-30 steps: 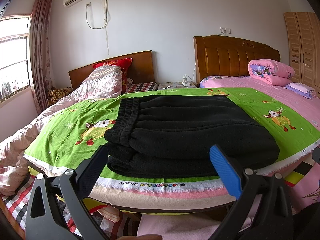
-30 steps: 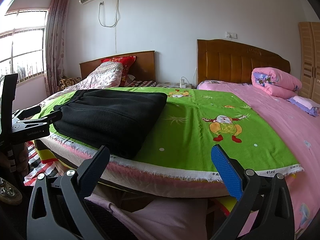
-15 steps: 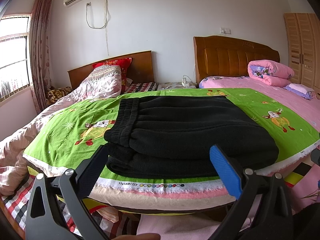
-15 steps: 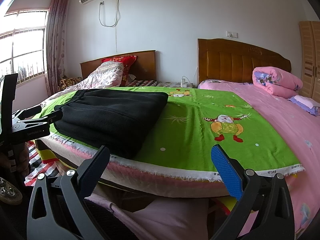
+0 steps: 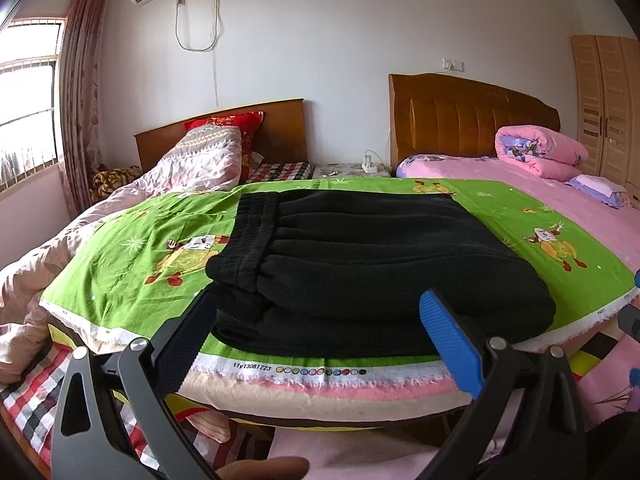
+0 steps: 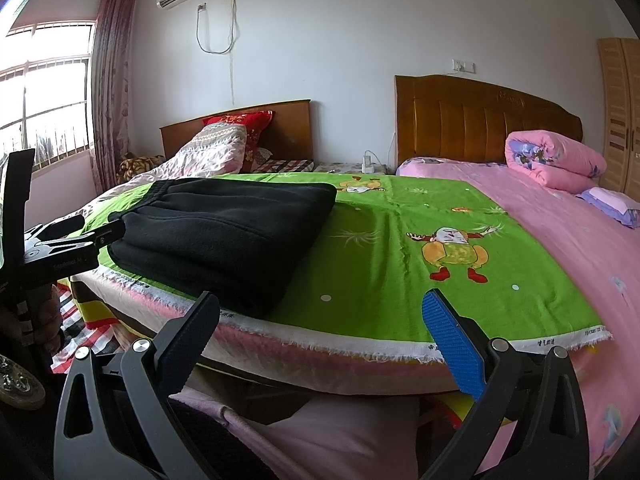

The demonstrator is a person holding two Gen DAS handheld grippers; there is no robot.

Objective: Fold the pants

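Note:
The black pants (image 5: 360, 264) lie folded in a thick stack on the green cartoon sheet (image 5: 132, 256), waistband to the left. In the right wrist view the pants (image 6: 224, 232) sit at the left of the sheet (image 6: 400, 248). My left gripper (image 5: 320, 320) is open and empty, held back from the bed's near edge, in front of the pants. My right gripper (image 6: 320, 320) is open and empty, held off the bed edge to the right of the pants. The left gripper also shows in the right wrist view (image 6: 76, 240).
A pink folded quilt (image 5: 540, 152) and a small pillow (image 5: 600, 188) lie on the pink bed at right. A patterned quilt (image 5: 192, 164) and red pillow (image 5: 224, 124) lie on the left bed. A wardrobe (image 5: 608, 104) stands at the far right.

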